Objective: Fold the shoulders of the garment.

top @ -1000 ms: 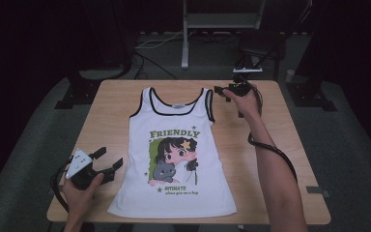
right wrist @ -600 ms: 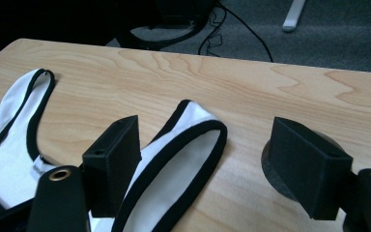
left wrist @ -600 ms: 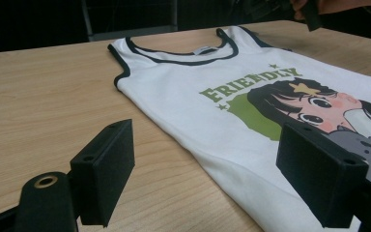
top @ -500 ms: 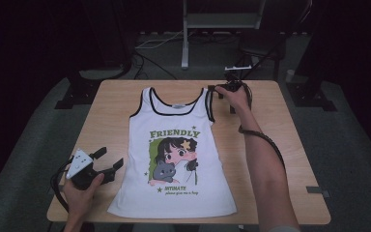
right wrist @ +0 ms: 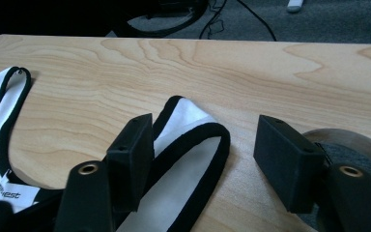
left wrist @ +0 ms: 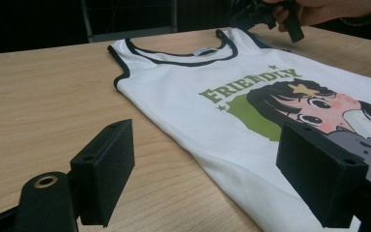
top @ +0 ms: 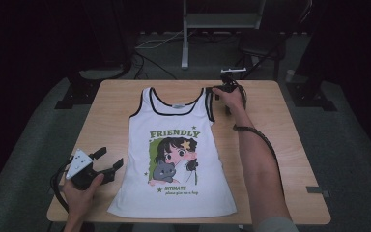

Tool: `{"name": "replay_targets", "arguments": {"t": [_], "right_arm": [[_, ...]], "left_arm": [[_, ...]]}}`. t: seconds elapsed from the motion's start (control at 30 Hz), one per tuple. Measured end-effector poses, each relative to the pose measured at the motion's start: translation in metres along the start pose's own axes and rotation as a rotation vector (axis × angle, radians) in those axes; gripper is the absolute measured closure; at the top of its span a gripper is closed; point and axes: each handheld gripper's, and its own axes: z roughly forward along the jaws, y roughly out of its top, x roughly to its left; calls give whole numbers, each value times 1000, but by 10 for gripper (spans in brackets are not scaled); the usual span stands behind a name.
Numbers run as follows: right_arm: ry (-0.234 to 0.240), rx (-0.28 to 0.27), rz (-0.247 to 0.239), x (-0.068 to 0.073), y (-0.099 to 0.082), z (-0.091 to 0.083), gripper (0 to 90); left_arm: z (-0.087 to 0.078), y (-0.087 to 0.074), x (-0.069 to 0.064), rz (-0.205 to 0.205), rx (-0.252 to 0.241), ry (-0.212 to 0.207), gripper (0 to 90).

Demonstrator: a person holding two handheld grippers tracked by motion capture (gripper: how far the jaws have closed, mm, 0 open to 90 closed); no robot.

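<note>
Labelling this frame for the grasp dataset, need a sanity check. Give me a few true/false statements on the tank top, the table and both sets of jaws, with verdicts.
1. The white tank top with black trim and a cartoon print lies flat and print-up on the light wooden table. True.
2. The right gripper has clamped shut on the shoulder strap. False: its jaws have just been closing, but they are apart, with the strap between them and a gap to one jaw.
3. The left gripper grips the hem. False: its jaws are open near the top's side edge, holding nothing.
4. The print reads FRIENDLY. True.
5. The top is folded in half. False: it is spread out full length.
</note>
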Motion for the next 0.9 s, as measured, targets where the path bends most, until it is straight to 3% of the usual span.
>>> {"name": "replay_targets", "arguments": {"t": [0.23, 0.43, 0.67, 0.83, 0.9], "right_arm": [[8, 3, -2, -1, -1, 5, 458], [13, -1, -22, 0, -2, 7, 570], [17, -9, -46, 4, -4, 8, 763], [41, -52, -45, 8, -1, -1, 791], [52, -63, -66, 11, 1, -5, 791]], "left_arm": [[0, 0, 0, 0, 0, -1, 213], [1, 0, -1, 3, 2, -3, 213], [0, 0, -1, 1, -1, -2, 213], [0, 0, 0, 4, -1, -1, 213], [0, 0, 0, 3, -1, -1, 213]]}}
